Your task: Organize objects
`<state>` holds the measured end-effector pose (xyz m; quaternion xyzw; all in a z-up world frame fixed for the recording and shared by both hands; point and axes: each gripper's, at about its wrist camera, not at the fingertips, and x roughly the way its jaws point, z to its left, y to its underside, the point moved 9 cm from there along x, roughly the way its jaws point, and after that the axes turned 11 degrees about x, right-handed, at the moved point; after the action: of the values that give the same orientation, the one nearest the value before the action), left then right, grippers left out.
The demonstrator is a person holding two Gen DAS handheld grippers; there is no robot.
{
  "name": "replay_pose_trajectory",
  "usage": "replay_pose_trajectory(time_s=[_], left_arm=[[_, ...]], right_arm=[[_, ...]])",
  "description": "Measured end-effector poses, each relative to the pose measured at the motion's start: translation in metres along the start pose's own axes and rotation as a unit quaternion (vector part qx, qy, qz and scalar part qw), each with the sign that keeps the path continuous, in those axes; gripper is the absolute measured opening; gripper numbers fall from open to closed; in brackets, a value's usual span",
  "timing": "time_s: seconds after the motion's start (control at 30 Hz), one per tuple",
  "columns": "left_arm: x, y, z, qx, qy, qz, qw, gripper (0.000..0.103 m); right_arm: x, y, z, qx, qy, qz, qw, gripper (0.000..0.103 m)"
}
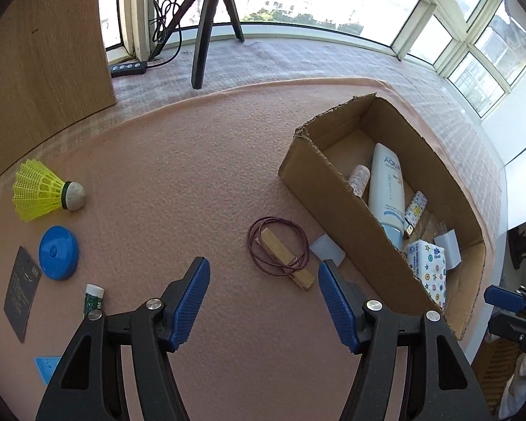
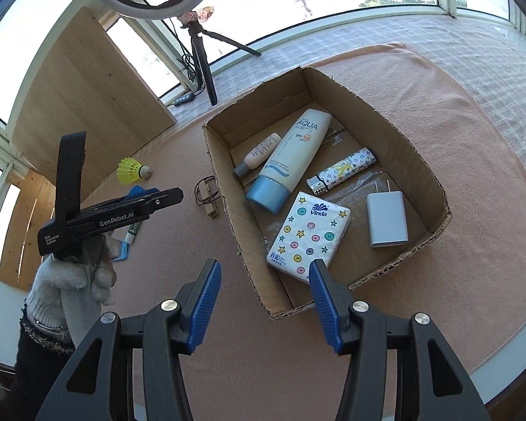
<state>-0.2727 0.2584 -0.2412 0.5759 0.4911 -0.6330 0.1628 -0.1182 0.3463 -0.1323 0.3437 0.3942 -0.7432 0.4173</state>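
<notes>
A cardboard box (image 2: pixel 420 161) (image 1: pixel 336 189) on the pink mat holds a sunscreen tube (image 2: pixel 291 158), a small bottle (image 2: pixel 259 152), a patterned lighter (image 2: pixel 343 172), a tissue pack (image 2: pixel 308 235) and a white charger (image 2: pixel 385 219). Left of the box lie a wooden clothespin (image 1: pixel 287 259) inside a loop of maroon cord (image 1: pixel 298 235). Further left are a yellow shuttlecock (image 1: pixel 42 189), a blue round lid (image 1: pixel 58 252), a dark card (image 1: pixel 21 291) and a small green-and-white tube (image 1: pixel 94 300). My left gripper (image 1: pixel 261 270) hangs open just short of the clothespin, nothing between its fingers. My right gripper (image 2: pixel 264 273) stands open over the box's near-left wall.
A black tripod (image 1: pixel 203 28) with cables and a switch stands at the back by the windows. A wooden panel (image 1: pixel 42 56) rises at the left. A light blue flat piece (image 1: pixel 47 365) lies at the mat's near left. A gloved hand (image 2: pixel 70 280) holds the left gripper.
</notes>
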Motion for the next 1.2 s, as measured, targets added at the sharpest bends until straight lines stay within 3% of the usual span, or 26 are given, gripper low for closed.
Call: replay_pose_trajectory(time_s=[0.37,0.5,0.57,0.7,1.2], left_arm=[[0.049,-0.024,-0.003,0.009,0.004,0.034,0.9994,0.055],[0.061,-0.017,-0.012,0.043,-0.019,0.057,0.9973,0.036],[0.060,-0.013,-0.016,0.067,-0.035,0.054,0.9957,0.032],[0.051,0.004,-0.015,0.062,-0.025,0.052,0.9964,0.027],[0.001,0.104,-0.025,0.042,0.008,0.041,0.9982,0.026]], right_arm=[[-0.018,-0.005,-0.057,0.064,0.026,-0.016,0.997,0.048],[-0.017,-0.006,-0.064,0.072,0.031,-0.016,0.997,0.048],[-0.016,-0.007,-0.062,0.070,0.030,-0.015,0.997,0.048],[-0.012,-0.006,-0.050,0.057,0.023,-0.012,0.998,0.048],[0.019,0.018,0.014,0.000,-0.008,0.027,1.000,0.048]])
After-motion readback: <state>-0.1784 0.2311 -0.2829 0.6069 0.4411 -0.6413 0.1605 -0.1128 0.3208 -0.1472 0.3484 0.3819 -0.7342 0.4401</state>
